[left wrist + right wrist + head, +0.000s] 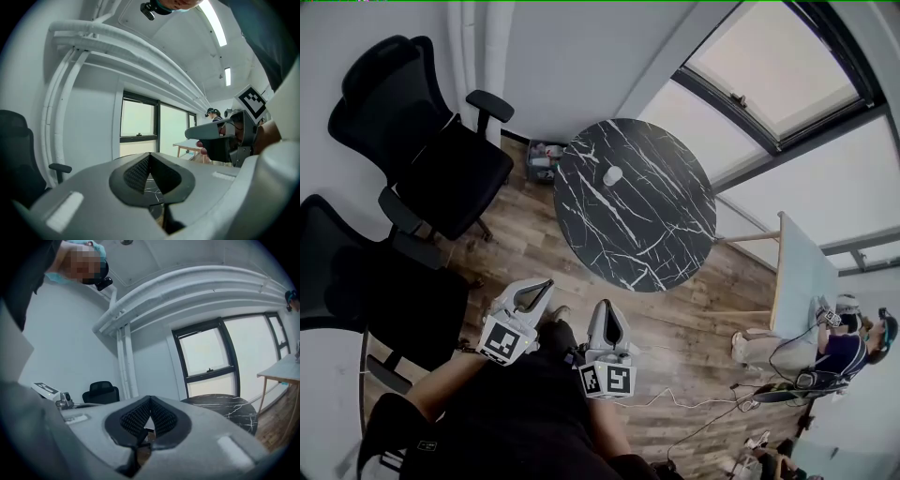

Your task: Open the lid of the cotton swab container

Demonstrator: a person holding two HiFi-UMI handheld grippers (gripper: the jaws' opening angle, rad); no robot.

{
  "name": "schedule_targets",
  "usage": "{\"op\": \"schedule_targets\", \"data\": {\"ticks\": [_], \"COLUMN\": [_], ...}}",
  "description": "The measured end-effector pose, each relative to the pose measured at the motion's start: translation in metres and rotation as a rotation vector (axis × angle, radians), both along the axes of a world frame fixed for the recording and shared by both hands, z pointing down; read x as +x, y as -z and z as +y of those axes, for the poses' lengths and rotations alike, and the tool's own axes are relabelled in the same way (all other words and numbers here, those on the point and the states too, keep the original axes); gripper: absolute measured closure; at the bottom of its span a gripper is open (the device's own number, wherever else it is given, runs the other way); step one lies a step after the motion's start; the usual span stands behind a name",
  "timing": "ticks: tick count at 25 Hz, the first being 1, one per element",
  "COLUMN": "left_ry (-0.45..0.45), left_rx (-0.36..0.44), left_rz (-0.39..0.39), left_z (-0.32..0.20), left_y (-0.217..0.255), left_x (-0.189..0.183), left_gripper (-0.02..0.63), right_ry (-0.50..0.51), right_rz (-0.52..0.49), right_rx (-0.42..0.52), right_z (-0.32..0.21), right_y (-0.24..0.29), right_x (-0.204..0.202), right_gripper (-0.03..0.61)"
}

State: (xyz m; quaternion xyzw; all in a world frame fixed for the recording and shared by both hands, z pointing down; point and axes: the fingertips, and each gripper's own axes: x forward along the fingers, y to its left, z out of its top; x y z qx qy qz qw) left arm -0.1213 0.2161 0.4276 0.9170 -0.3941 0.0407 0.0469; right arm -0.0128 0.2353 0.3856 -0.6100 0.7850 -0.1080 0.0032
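We carry 2 tools, left hand-held gripper [536, 289] & right hand-held gripper [605, 314], each w/ jaws together & nothing between them. The 1 white swab container [612, 175] stands on the 1 round black counter [666, 234], well apart from both. 2 black chairs [422, 131] sit to the counter's left.

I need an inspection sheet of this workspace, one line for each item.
Surface: round black marble table, mostly bare.
Job's things: small white container on the table; lid too small to judge.
Clutter: box of items on the floor beside the table.
Grippers: left gripper and right gripper both shut, empty, away from the table.
Cables: loose cables on the floor.
Surroundings: two black chairs, windows, a person at another table.
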Motion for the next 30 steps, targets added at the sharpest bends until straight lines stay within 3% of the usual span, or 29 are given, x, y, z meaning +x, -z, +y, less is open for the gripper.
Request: {"op": "schedule_targets", "data": {"ticks": [11,19,30], "left_ry": [-0.019,0.024,0.033], "left_rx": [0.008,-0.008,-0.006], "left_rz": [-0.009,-0.007,-0.058], "left_z": [-0.018,-0.049,-0.084], "left_y": [-0.001,-0.002,-0.002], "left_x": [0.021,0.041,0.094], "left_gripper": [0.614,0.614,0.614], "right_ry": [0.010,0.057,0.131], "right_rz": [-0.009,-0.025,-0.055], "right_rx": [0.008,-0.007,-0.022], "right_z": [-0.032,-0.065,-0.107], "right_y": [-0.003,-0.008,-0.014], "right_x": [0.015,0.036,0.070], "right_gripper": [0.581,0.583,0.583]}}
